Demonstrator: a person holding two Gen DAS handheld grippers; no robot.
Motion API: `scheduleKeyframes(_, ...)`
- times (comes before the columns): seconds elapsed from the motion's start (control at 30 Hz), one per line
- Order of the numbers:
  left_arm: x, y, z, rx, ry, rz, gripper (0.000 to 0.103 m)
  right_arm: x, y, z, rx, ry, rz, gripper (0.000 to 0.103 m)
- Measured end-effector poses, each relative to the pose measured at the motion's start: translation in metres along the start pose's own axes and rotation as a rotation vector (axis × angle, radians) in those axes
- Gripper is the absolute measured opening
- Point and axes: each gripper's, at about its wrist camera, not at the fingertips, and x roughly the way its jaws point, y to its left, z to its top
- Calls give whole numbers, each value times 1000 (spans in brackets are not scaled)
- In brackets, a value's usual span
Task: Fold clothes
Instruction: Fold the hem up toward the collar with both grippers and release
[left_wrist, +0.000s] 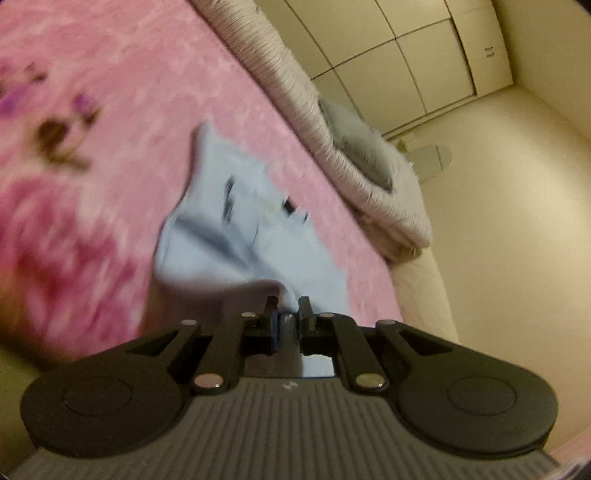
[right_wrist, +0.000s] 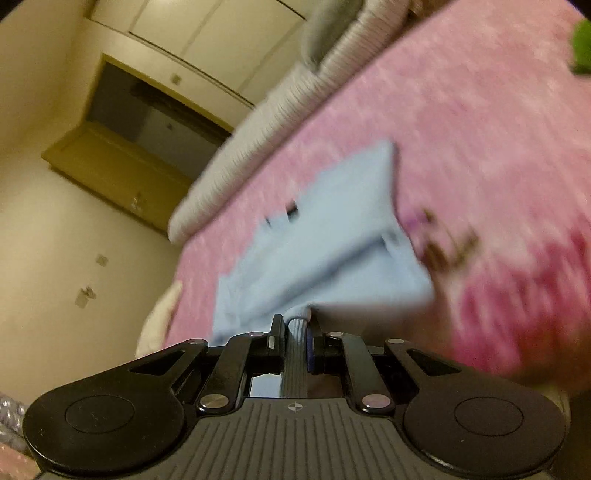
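We hold the light-blue garment (left_wrist: 240, 221) above the pink bedspread (left_wrist: 110, 92): left gripper (left_wrist: 288, 306) and right gripper (right_wrist: 297, 321) each pinch a bunched edge at 12 o'clock. Motion blur suggests speed; thin bites may slip free.

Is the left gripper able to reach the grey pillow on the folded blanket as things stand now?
Probably not right away: the left gripper has its jaws shut on the light blue garment, and the grey pillow lies beyond it, at the bed's far edge.
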Motion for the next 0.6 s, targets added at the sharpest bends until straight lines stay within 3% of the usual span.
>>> scheduleKeyframes(0.17, 81, 23, 73, -68, -41, 74, 11, 78, -17, 72, 61, -55, -35, 9)
scheduleKeyframes(0.27, 95, 43, 95, -131, -71, 142, 28, 125, -52, 104, 224, -50, -122, 14)
scheduleKeyframes(0.33, 104, 57, 110, -174, -92, 186, 28, 149, -77, 117, 346, -20, -162, 23)
scheduleKeyframes(0.37, 109, 64, 117, -195, -102, 209, 28, 154, -86, 120, 377, -8, -154, 24)
scheduleKeyframes(0.5, 102, 62, 116, -119, -74, 230, 28, 152, -105, 122, 404, -1, -79, 27)
scheduleKeyframes(0.6, 100, 57, 108, -71, -49, 215, 28, 144, -109, 127, 392, -55, -47, 28)
